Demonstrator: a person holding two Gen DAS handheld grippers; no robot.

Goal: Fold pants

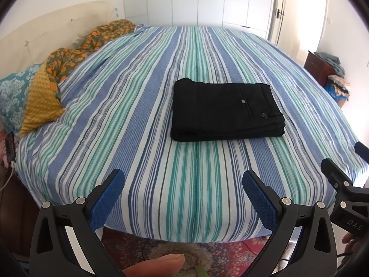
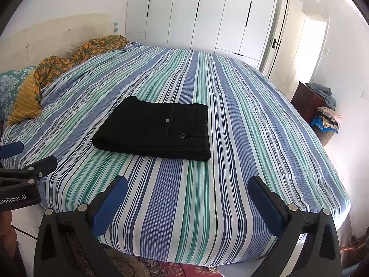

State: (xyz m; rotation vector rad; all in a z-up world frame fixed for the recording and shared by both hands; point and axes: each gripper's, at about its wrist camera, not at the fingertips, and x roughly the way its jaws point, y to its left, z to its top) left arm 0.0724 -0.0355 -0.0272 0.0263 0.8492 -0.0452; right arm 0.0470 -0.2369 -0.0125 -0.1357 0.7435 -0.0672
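Black pants point(image 1: 224, 109) lie folded into a neat flat rectangle on the striped bedspread point(image 1: 138, 115), with a small button and an emblem on top. They also show in the right wrist view point(image 2: 154, 130). My left gripper point(image 1: 183, 179) is open and empty, held back over the near edge of the bed, well short of the pants. My right gripper point(image 2: 188, 185) is open and empty too, also at the near edge. Each gripper shows at the side of the other's view: the right one point(image 1: 346, 180), the left one point(image 2: 25, 161).
The bed point(image 2: 230, 196) has pillows and an orange patterned quilt point(image 1: 76, 53) at the left. White wardrobes point(image 2: 207, 11) stand behind. A wooden cabinet with piled clothes point(image 2: 320, 113) stands at the right by an open door. A patterned rug point(image 1: 196, 251) lies below.
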